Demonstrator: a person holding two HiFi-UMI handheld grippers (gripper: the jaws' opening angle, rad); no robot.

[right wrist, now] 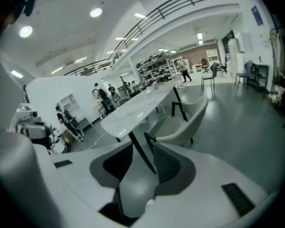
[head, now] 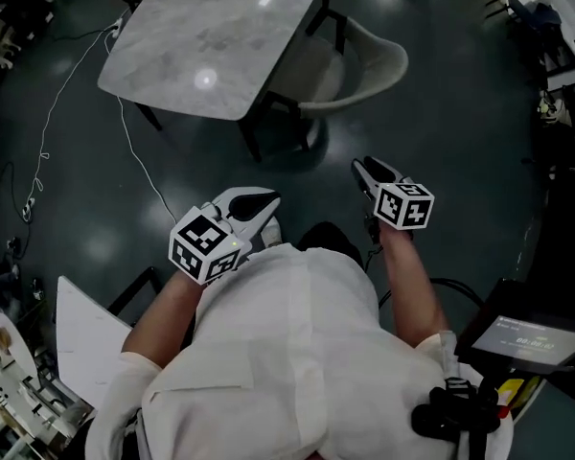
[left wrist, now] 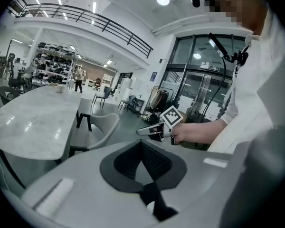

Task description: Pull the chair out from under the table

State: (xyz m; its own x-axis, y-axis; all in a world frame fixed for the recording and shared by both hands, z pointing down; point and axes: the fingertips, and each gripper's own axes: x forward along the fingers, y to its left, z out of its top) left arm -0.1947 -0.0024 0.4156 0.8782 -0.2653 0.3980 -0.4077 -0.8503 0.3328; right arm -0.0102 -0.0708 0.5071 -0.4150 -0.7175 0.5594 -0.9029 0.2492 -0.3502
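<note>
A cream chair [head: 364, 65] with black legs stands at the right side of the grey marble table [head: 211, 36], its seat partly under the top. Both grippers hover over the dark floor, well short of the chair. My left gripper [head: 268, 202] has its pads meeting at the tips, with nothing between them. My right gripper [head: 361, 169] is open and empty. The left gripper view shows the table [left wrist: 33, 122], the chair [left wrist: 97, 127] and the right gripper [left wrist: 141, 132]. In the right gripper view, the chair [right wrist: 187, 122] and the table [right wrist: 137, 108] lie ahead beyond the parted jaws.
A white cable [head: 139, 161] runs across the floor from the table toward my left side. A white panel [head: 86, 333] stands at lower left and a screen [head: 532, 333] at lower right. Other chairs and desks line the edges. People [right wrist: 66, 118] stand far off.
</note>
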